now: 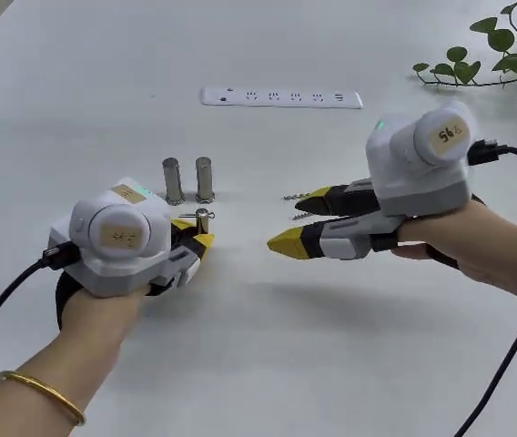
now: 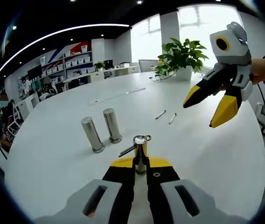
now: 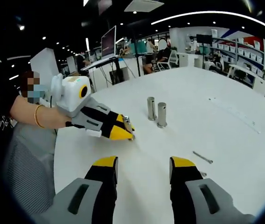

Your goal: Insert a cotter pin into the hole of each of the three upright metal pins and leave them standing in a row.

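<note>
- White table [image 1: 268, 355] in an open-plan office, with a power strip [image 1: 281, 97] at the far side and a leafy plant [image 1: 504, 55] at the corner.
- We see the left gripper [image 1: 195, 233] clamped on one upright metal pin [image 2: 140, 149], low on its shaft. A fitted cotter pin [image 2: 127, 150] crosses the hole near its top.
- Two bare metal pins [image 1: 172, 180] [image 1: 204, 178] stand side by side just beyond the held one, both upright and close together.
- Our right gripper [image 1: 286, 226] hangs above the table with its jaws spread and nothing between them.
- Two loose cotter pins [image 2: 160, 114] [image 2: 172, 118] lie flat on the table near the right gripper's tips.
- In the right gripper view, one of them [image 3: 202, 157] lies ahead and to the right of the jaws, its long axis slanting across their line.
- We judge that the right gripper is the nearer one for that pickup and would need to turn to close across the thin wire.
- Round stickers sit on both grippers. The one on the right [image 1: 448, 135] seems to read "95", though it is blurred. We cannot read the left one [image 1: 120, 237].
</note>
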Motion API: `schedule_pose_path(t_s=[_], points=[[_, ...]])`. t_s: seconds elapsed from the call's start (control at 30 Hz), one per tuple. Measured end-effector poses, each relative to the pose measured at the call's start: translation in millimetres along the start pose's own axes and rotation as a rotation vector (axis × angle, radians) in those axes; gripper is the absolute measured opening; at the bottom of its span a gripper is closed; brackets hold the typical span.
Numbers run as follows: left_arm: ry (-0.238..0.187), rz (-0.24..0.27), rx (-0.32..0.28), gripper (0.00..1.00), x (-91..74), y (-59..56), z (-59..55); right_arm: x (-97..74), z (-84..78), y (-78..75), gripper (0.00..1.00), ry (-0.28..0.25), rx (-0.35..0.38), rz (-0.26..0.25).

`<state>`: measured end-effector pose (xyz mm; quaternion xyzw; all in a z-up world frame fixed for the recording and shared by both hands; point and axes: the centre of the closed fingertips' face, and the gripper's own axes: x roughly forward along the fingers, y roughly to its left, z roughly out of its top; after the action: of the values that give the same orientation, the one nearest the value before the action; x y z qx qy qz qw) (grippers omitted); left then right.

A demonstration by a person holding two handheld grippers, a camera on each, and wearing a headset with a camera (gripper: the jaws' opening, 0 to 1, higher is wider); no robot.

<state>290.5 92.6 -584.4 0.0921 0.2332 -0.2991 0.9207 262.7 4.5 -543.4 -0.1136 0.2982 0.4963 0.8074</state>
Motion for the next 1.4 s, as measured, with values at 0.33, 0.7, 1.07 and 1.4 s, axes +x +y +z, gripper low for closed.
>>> schedule_pose_path(t_s=[0.33,0.7,1.07,1.4], points=[[0.008,0.014,-0.018,0.05,-5.8,14.3,-7.5,4.2,-3.4,3.8,0.39,0.002,0.01,0.01],[-0.001,-0.006,-0.023,0.06,-5.3,13.1,-6.7,5.2,-8.4,7.3,0.39,0.002,0.03,0.019],[0.005,-0.011,-0.07,0.06,-4.4,13.9,-7.5,6.0,-9.0,9.7,0.38,0.009,0.024,0.027],[0.016,-0.005,-0.091,0.15,-8.7,15.1,-11.4,5.0,-4.3,10.8,0.39,-0.002,0.024,0.024]])
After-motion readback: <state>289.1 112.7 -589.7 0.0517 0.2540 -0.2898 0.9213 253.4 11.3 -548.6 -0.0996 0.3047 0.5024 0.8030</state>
